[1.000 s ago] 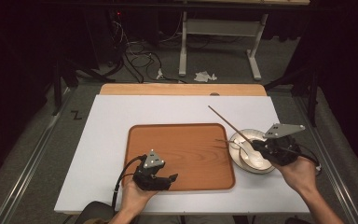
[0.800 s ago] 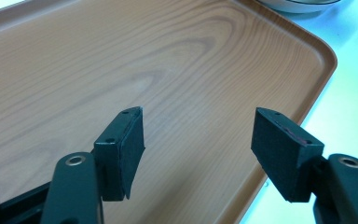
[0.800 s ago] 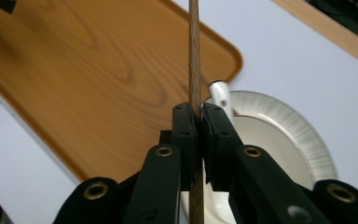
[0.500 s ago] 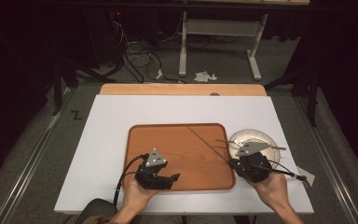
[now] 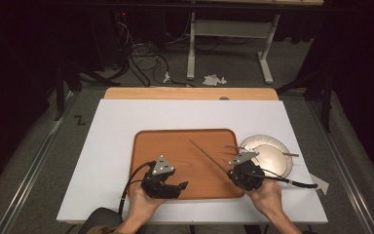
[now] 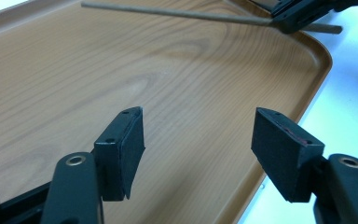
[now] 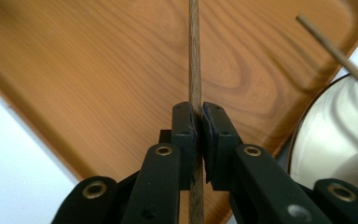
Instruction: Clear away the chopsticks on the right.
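In the high view, the right hand-held gripper [image 5: 238,171] sits at the lower right corner of the wooden tray [image 5: 175,141], its jaws pinched tight on a thin wooden stick [image 5: 207,156]. The stick's long axis runs from the gripper up and to the left, out over the tray's middle, with its free tip toward the frame's centre. Whether it hangs above the wood or touches it cannot be told. In the right gripper view the stick [image 7: 195,56] passes straight up between the closed jaws, the tray [image 7: 98,70] beneath it.

The left hand-held gripper [image 5: 175,186] rests at the tray's lower edge, left of centre, jaws spread wide and holding nothing; in its own view the held stick [image 6: 177,15] crosses the upper part of the frame, well apart from its pads. The right hand is plainly the one in charge of the stick.

Just right of the tray stands a metal bowl [image 5: 272,161] with a second stick [image 5: 287,154] lying across its rim. The tray's surface looks bare, so nothing seems to block a set-down there. The white table [image 5: 107,146] carries all of it.
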`<act>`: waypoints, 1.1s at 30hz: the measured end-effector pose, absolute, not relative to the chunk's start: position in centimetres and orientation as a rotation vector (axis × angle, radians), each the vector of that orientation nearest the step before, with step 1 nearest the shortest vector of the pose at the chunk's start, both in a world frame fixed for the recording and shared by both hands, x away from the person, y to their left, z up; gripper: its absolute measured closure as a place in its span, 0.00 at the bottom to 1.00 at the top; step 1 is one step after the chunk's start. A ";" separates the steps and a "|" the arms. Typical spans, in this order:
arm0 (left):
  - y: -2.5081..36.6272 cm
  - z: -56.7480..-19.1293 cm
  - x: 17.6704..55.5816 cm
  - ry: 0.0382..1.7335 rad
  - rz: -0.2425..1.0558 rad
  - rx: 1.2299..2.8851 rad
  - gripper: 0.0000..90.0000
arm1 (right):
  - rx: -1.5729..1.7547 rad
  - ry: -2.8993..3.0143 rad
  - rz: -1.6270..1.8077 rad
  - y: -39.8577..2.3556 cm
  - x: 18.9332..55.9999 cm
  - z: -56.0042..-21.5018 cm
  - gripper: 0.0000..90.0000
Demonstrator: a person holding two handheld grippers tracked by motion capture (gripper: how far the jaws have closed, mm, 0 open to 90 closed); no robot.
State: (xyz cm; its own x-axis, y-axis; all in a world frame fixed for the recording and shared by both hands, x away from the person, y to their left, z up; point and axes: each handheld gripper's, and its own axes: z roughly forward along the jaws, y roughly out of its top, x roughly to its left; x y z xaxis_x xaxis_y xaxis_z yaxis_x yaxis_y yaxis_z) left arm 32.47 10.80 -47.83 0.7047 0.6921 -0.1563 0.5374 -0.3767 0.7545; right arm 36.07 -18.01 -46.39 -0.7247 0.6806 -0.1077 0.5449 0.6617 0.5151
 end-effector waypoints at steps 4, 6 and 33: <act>10.7 -47.9 32.4 0.933 0.234 2.075 0.38 | 1.003 2.607 0.669 -17.7 36.5 -47.3 0.94; 10.7 -47.9 32.4 0.934 0.236 2.078 0.38 | 1.019 2.612 0.652 -17.7 36.7 -47.6 0.94; 10.7 -47.9 32.2 0.936 0.242 2.080 0.38 | 1.045 2.567 0.580 -18.7 37.5 -48.7 0.88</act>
